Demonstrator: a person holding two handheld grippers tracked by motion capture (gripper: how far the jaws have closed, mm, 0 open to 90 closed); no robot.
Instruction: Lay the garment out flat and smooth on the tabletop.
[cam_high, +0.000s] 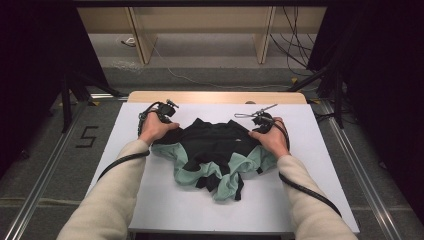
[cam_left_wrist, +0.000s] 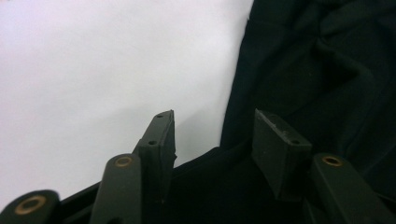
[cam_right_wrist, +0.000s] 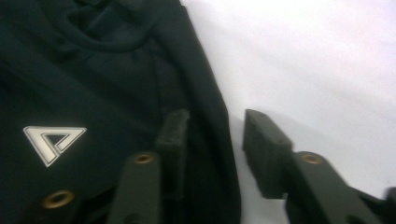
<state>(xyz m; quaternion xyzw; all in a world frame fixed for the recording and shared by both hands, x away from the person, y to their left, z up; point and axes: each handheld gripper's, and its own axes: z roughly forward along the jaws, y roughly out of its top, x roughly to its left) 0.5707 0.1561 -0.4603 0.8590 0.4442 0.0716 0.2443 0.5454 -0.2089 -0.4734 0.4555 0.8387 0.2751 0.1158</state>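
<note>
Both the left tongs (cam_left_wrist: 212, 135) and right tongs (cam_right_wrist: 215, 135) gape, straddling opposite edges of the crumpled garment (cam_high: 215, 150) mid-bench (cam_high: 165, 210), gripping nothing yet; any folding appears unstarted.

Black and mint-green garment (cam_high: 215, 155) crumpled mid-table in front of me, black part on top, mint folds spilling toward me, white triangular logo (cam_right_wrist: 53, 142) on the black.

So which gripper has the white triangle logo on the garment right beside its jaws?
The right gripper: its own view shows the white triangle logo on the black garment just left of its jaws. The left gripper faces plain black fabric.
</note>
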